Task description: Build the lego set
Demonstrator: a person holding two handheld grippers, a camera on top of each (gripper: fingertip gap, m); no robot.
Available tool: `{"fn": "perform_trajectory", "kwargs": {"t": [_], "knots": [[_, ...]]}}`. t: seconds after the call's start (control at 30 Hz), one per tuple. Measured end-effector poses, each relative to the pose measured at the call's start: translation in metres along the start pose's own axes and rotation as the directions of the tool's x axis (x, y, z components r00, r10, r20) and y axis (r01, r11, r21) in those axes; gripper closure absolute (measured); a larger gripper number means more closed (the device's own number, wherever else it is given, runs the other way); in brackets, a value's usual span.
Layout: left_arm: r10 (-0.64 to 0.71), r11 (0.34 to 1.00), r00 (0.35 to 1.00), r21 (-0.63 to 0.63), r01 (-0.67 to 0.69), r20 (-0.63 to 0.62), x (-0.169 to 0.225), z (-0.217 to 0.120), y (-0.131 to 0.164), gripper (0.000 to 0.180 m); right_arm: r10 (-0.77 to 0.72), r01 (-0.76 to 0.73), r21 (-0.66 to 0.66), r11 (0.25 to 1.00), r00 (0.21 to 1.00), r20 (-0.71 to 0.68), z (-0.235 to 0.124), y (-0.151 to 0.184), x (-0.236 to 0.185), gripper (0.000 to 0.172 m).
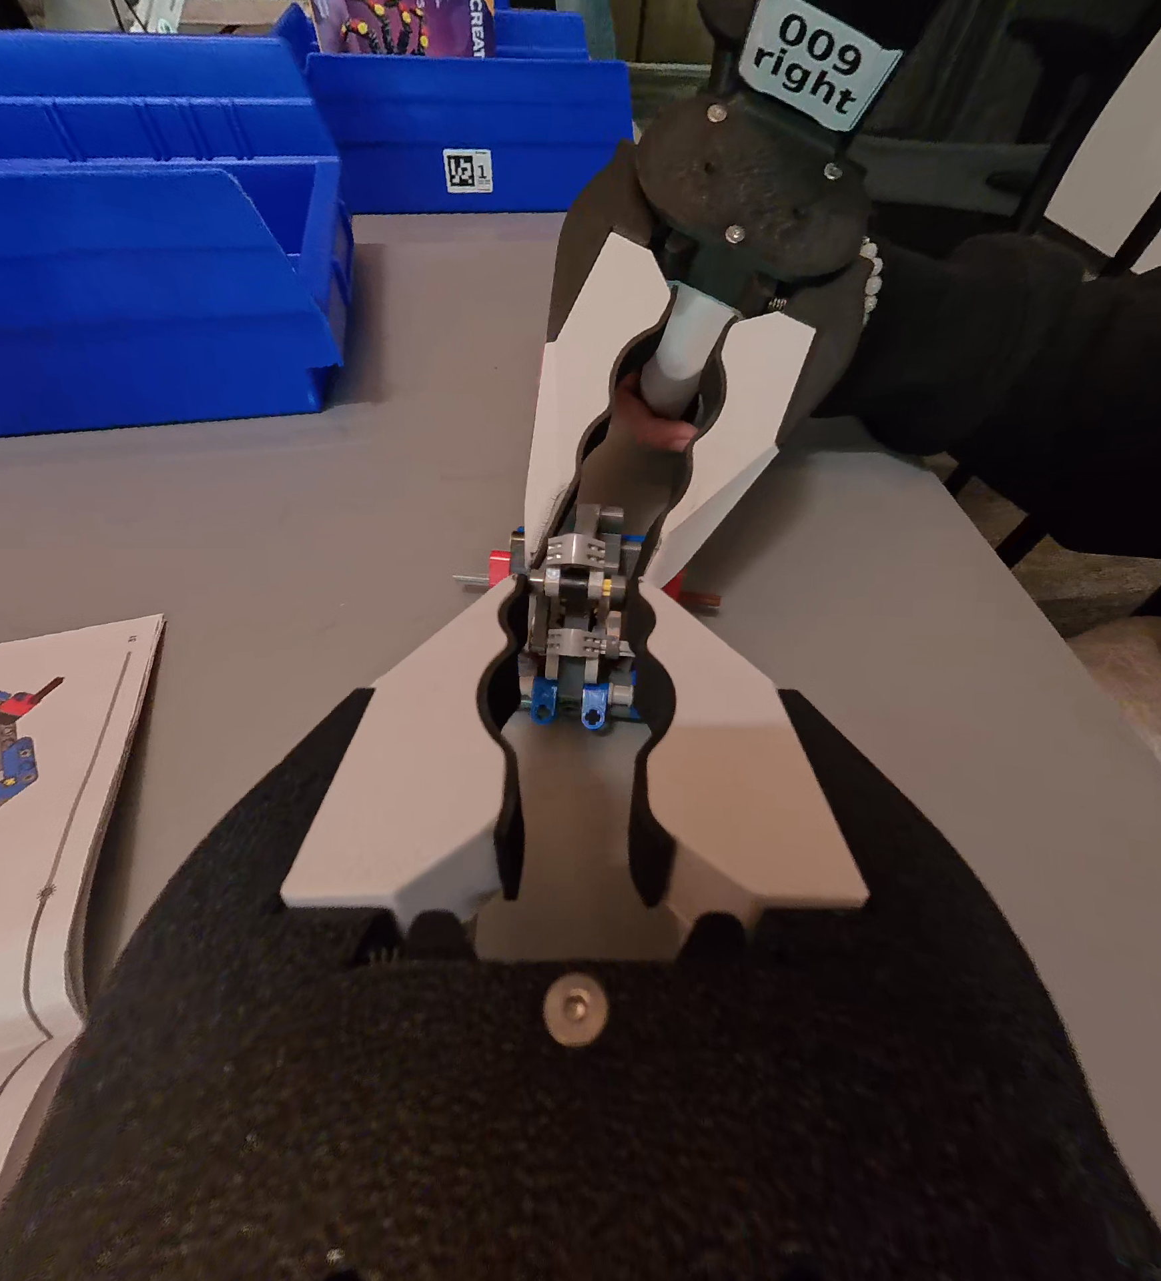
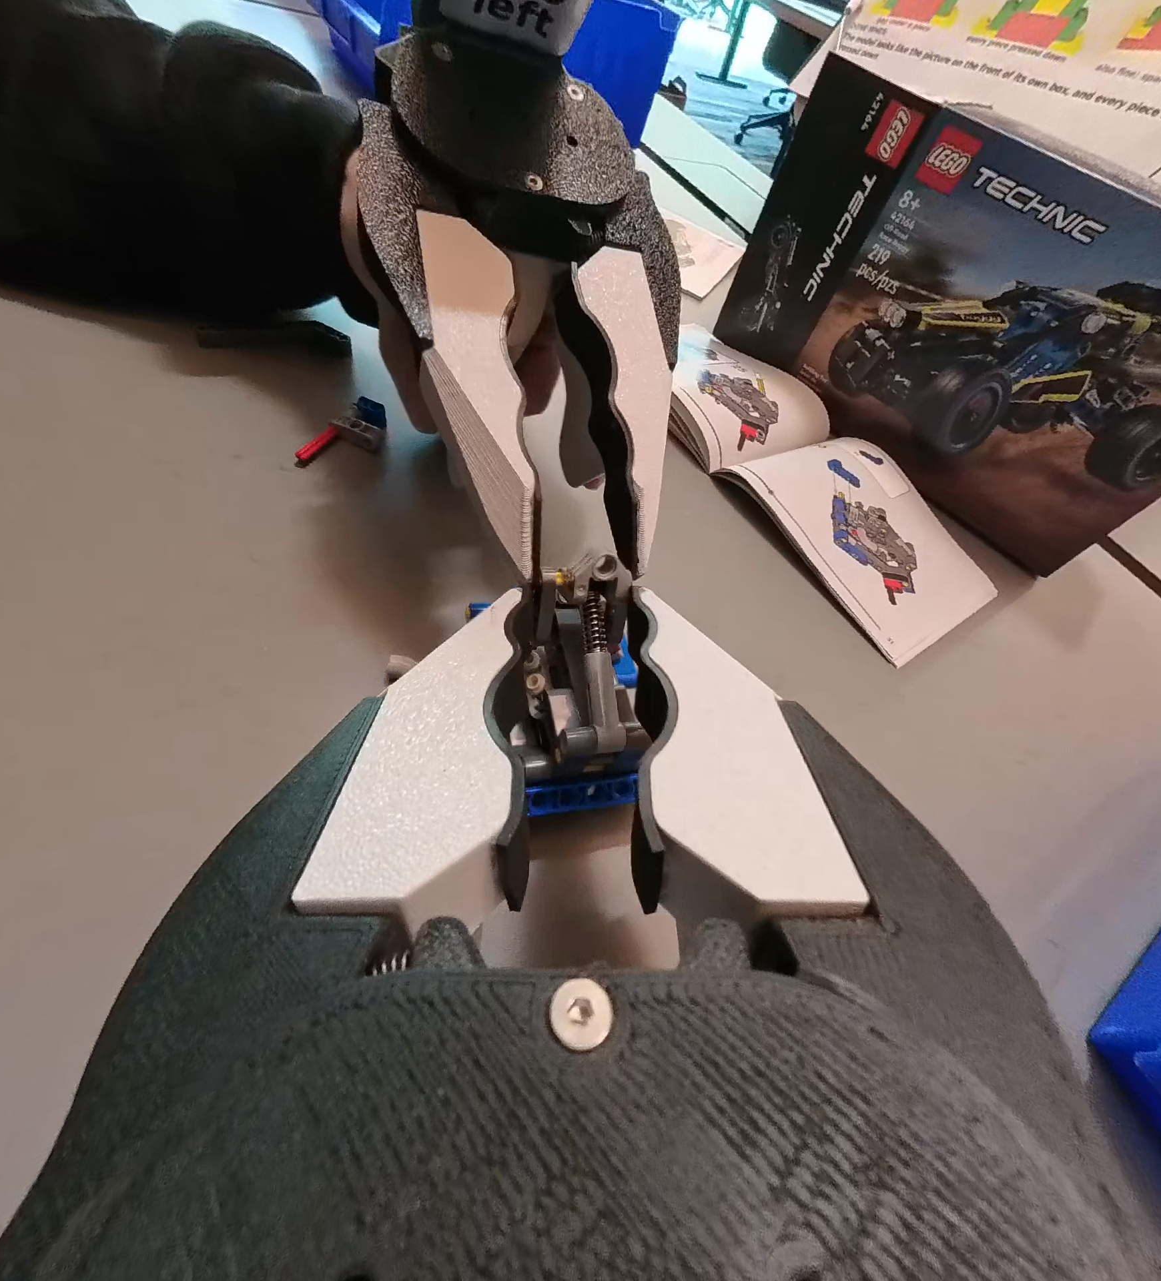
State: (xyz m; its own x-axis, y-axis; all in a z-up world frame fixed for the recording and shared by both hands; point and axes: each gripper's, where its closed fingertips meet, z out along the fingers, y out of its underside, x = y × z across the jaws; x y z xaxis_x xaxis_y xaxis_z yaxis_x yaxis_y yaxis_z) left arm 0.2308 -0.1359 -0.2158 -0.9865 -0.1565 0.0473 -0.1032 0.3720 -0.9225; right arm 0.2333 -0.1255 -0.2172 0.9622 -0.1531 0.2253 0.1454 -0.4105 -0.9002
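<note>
We're at a workbench in a lab or office-like workroom: a grey table [image 1: 286, 527], blue storage bins [image 1: 127, 277] stacked beyond the left tongs, a building-set box [image 2: 980, 333] and open instruction booklet [image 2: 862, 527] right of the right tongs, office chairs [image 2: 772, 104] far behind.

I've got a small grey-and-blue brick assembly [image 1: 581, 624] with a coil spring pinched upright between both tongs, just above the grey desk [image 1: 286, 541].
</note>
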Motion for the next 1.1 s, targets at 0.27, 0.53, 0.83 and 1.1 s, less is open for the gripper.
{"fn": "perform_trajectory", "kwargs": {"t": [0.27, 0.53, 0.83, 1.1], "knots": [[0.049, 0.999, 0.999, 0.002, -0.049, -0.004, 0.0021, -0.0006, 0.0, 0.156, -0.007, 0.007, 0.003, 1.0, 1.0, 0.009, -0.0003, -0.0003, -0.0019, 0.149], [0.056, 0.998, 0.998, -0.001, -0.056, -0.008, 0.0028, -0.001, 0.001, 0.156, -0.003, 0.003, 0.005, 1.0, 1.0, 0.019, -0.0006, -0.0006, -0.0027, 0.149], [0.053, 0.999, 0.999, 0.004, -0.053, -0.004, 0.0018, -0.0014, 0.0004, 0.152, 0.017, -0.02, 0.079, 0.997, 0.999, 0.04, -0.0088, -0.0082, 0.0002, 0.144], [0.065, 0.998, 0.998, -0.017, -0.065, -0.007, 0.0021, 0.0001, 0.0032, 0.155, 0.027, -0.03, 0.035, 0.999, 0.996, 0.085, -0.0044, -0.0022, -0.0003, 0.147]]}}
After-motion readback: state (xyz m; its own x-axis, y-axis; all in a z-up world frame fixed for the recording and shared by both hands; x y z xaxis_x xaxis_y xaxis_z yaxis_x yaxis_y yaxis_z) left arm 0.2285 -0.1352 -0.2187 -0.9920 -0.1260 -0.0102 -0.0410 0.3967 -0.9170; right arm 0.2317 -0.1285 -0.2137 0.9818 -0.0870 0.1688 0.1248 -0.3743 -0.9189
